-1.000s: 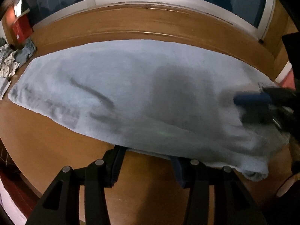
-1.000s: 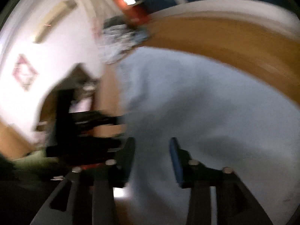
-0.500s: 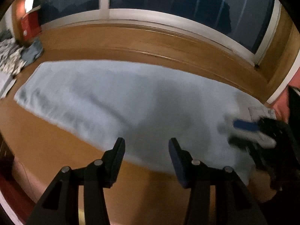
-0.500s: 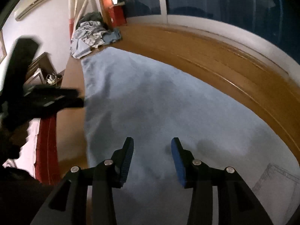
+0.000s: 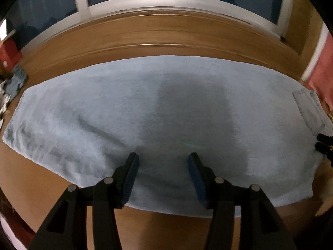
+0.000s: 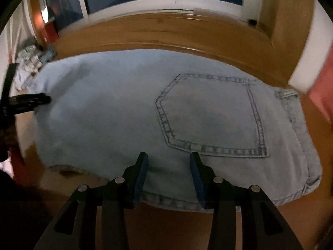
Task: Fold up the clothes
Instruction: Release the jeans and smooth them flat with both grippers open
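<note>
Light blue jeans (image 5: 145, 108) lie flat and folded lengthwise on a wooden table (image 5: 145, 225), legs running left. The back pocket (image 6: 210, 116) and waistband sit at the right end. My left gripper (image 5: 163, 160) hovers open over the near edge of the leg part, nothing between its fingers. My right gripper (image 6: 169, 159) hovers open over the near edge by the pocket. The left gripper (image 6: 41, 100) shows at the far left of the right wrist view, and the right gripper's fingertips (image 5: 323, 143) peek in at the right edge of the left wrist view.
A pile of other clothes (image 6: 31, 58) lies at the far left end of the table. A window with a white frame (image 5: 166, 2) runs behind a raised wooden ledge. A red object (image 5: 8, 52) stands at the back left, pink-red fabric (image 5: 320, 77) at the right.
Both grippers have swung round and drawn back to the near edge of the jeans. The right gripper, seen over the cloth at the right earlier, now sits at the frame's edge.
</note>
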